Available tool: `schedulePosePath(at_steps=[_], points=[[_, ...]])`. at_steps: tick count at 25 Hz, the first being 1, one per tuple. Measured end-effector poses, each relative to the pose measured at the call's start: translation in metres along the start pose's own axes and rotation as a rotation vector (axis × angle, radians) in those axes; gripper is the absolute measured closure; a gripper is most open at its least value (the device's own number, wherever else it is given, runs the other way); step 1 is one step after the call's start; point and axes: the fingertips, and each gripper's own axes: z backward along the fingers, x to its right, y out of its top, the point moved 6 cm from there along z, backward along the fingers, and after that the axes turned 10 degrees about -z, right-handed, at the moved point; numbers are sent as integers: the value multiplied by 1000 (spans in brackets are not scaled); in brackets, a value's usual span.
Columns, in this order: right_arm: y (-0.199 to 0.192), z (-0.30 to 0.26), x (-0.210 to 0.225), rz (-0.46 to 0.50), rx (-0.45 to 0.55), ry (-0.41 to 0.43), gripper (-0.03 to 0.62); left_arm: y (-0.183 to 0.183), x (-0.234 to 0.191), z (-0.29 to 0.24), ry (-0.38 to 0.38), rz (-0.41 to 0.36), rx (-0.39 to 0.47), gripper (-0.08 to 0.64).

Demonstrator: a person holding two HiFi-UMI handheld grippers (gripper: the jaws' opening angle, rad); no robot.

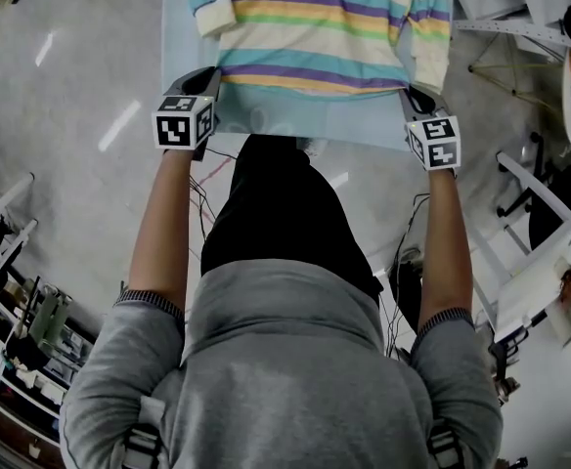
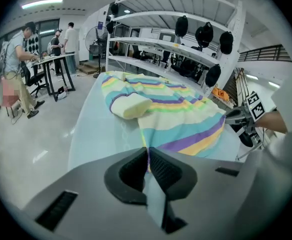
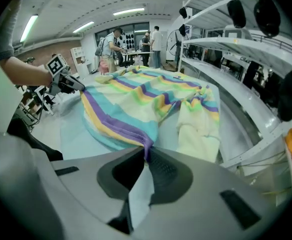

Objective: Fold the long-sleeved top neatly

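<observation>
The long-sleeved top [image 1: 315, 27], striped in cream, teal, purple, yellow and green, lies flat on a pale blue table [image 1: 295, 125]. My left gripper [image 1: 210, 81] is shut on the left corner of its bottom hem, the fabric pinched between the pads [image 2: 147, 151]. At the hem's right corner my right gripper [image 1: 415, 96] is shut on the cloth as well [image 3: 148, 154]. One cream-cuffed sleeve [image 2: 131, 106] is folded in over the body, and the other sleeve [image 3: 198, 129] lies along the top's right side.
A white shelving rack [image 2: 186, 49] with black round objects stands along the table's far side. White frames and chairs [image 1: 535, 252] stand on the floor to the right, with racks [image 1: 12, 330] to the left. People stand at a distant table [image 2: 51, 59].
</observation>
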Motion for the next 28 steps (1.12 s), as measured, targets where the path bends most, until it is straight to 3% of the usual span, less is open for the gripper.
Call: schedulePosePath(at_steps=[3,11,17,24,25,28], points=[[0,22,-7,37,13,-30,554,-2,0,14,-11,20,19,529],[-13,74,-45,275,-35,-189,552,-18,4,55,-51,109,44,529],[-57,55,-69,307,-149,-125,552,-67,11,62,-63,165,-19,529],[-86,48,-75,307,-234,-53,540,-100,17,59,-13,165,-92,502],[-89,48,-76,301,-252,-38,522,-101,17,61,-2,152,-103,483],[-89,59,-78,256,-254,1,383,-96,17,72,34,103,-123,414]])
